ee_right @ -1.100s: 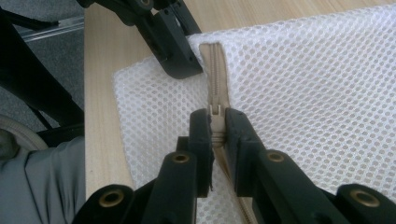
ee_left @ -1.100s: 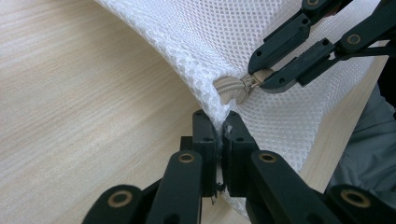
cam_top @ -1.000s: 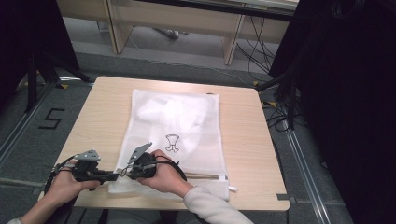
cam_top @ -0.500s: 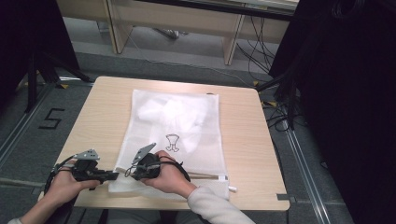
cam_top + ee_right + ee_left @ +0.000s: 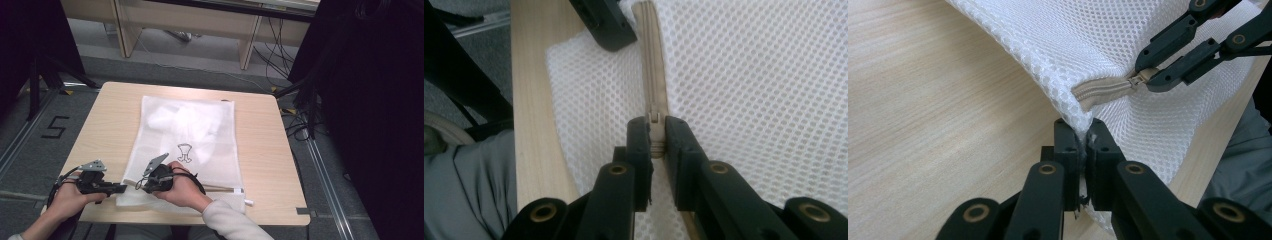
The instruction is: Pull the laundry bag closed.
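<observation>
one pale wooden table (image 5: 100,125), grey floor (image 5: 30,150)

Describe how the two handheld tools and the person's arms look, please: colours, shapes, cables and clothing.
Both are black. The left tool and the right tool each carry a grey three-cornered plate on top and trail thin black cables. In the gripper views, the jaws are flat black linkage bars joined by brass-coloured rivets, ending in blocky black fingertips. The right arm wears a pale cream long sleeve.

light wood table (image 5: 100,115), square top; white mesh bag (image 5: 200,125) flat on it, centre to near edge, beige zip (image 5: 1103,91) along near side.
</observation>
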### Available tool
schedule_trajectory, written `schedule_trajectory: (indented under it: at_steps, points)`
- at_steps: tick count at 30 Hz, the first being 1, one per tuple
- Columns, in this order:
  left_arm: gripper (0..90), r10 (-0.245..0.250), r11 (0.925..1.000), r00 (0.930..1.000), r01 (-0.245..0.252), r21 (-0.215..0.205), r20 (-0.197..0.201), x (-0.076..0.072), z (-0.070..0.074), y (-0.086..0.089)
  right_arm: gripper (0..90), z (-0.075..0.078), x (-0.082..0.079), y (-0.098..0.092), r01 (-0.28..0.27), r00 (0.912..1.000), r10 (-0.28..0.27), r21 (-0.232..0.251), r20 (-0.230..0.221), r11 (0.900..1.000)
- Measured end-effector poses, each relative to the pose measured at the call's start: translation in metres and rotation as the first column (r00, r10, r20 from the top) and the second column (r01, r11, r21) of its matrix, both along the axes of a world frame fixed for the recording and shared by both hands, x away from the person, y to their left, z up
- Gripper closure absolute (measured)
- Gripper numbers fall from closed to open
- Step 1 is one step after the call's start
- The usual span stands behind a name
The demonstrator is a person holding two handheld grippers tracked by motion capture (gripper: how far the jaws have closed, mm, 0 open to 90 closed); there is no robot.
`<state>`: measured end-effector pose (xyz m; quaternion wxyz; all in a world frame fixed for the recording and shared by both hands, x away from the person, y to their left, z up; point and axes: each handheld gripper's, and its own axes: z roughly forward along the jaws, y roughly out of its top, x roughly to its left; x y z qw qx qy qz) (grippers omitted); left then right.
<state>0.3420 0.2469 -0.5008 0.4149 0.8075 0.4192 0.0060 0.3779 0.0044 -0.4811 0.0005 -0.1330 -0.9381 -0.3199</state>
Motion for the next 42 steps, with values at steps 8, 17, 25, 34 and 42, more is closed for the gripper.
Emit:
schedule_trajectory:
  at_steps: [8,17,25,34,42]
  points:
    - [85.0,0.012,0.9999,0.9999,-0.012,-0.003,0.005,0.000,0.000,0.000,82.5,0.001,0.000,-0.003,0.001,1.0000,-0.001,-0.004,0.000,1.000]
    - [85.0,0.010,0.9999,0.9999,-0.011,-0.005,-0.003,0.000,0.000,0.001,82.5,0.002,0.000,-0.009,0.004,1.0000,-0.004,-0.019,0.004,1.000]
    - [85.0,0.024,0.9996,0.9997,-0.024,-0.013,0.011,0.000,-0.001,0.001,82.4,0.003,-0.001,-0.014,0.013,0.9999,-0.013,-0.028,0.003,1.000]
    - [85.0,0.026,0.9995,0.9996,-0.026,-0.017,0.014,0.000,-0.001,0.000,82.5,0.004,0.000,-0.016,-0.004,0.9998,0.005,-0.028,0.018,1.000]
    - [85.0,0.023,0.9997,0.9997,-0.023,-0.006,0.013,0.001,-0.001,0.001,82.5,0.004,0.000,-0.021,-0.003,0.9998,0.003,-0.037,0.019,0.999]
